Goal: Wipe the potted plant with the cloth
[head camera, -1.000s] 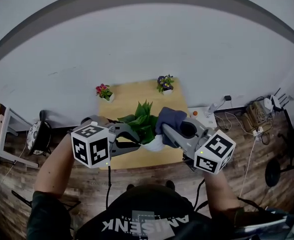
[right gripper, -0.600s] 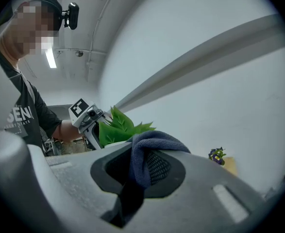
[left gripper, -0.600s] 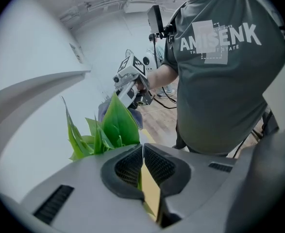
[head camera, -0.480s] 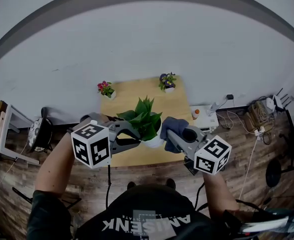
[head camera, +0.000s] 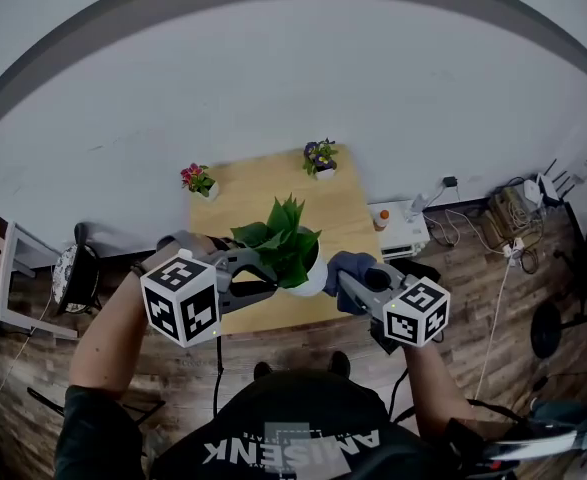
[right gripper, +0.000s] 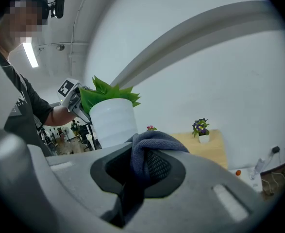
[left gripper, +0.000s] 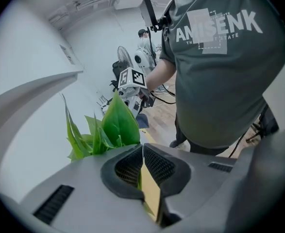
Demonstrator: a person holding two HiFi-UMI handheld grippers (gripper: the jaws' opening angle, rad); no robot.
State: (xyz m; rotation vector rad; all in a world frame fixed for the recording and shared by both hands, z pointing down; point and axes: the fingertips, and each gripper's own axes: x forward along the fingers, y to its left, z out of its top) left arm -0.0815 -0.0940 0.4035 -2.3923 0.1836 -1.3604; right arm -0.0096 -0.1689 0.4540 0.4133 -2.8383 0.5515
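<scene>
Two grippers flank the potted plant (head camera: pixel 286 251), which stands upright at the near end of the wooden table (head camera: pixel 243 193), its leaves fanning up out of a white pot (right gripper: pixel 113 121). The left gripper (left gripper: pixel 142 154) comes in from the plant's left side with its jaws clenched on a leaf (left gripper: pixel 119 123); a thin green edge shows pinched between the ribbed pads. The right gripper (right gripper: pixel 141 155) has its jaws clamped on the dark blue-grey cloth (right gripper: pixel 154 142), which bunches over the tips and hangs forward of them. The relation that matters is between that cloth and the foliage. In the right gripper view the pot stands ahead of the jaws and off to their upper left, with the greenery higher again above its rim, so the cloth sits at pot-wall level, below the leaves. In the head view the cloth lies just beside the pot's right flank, on the person's side of it; whether it touches the pot cannot be told. The right hand is therefore the one placed to wipe, and I judge its path runs leftward and upward onto the leaves, while the left grip steadies one leaf against that push.
</scene>
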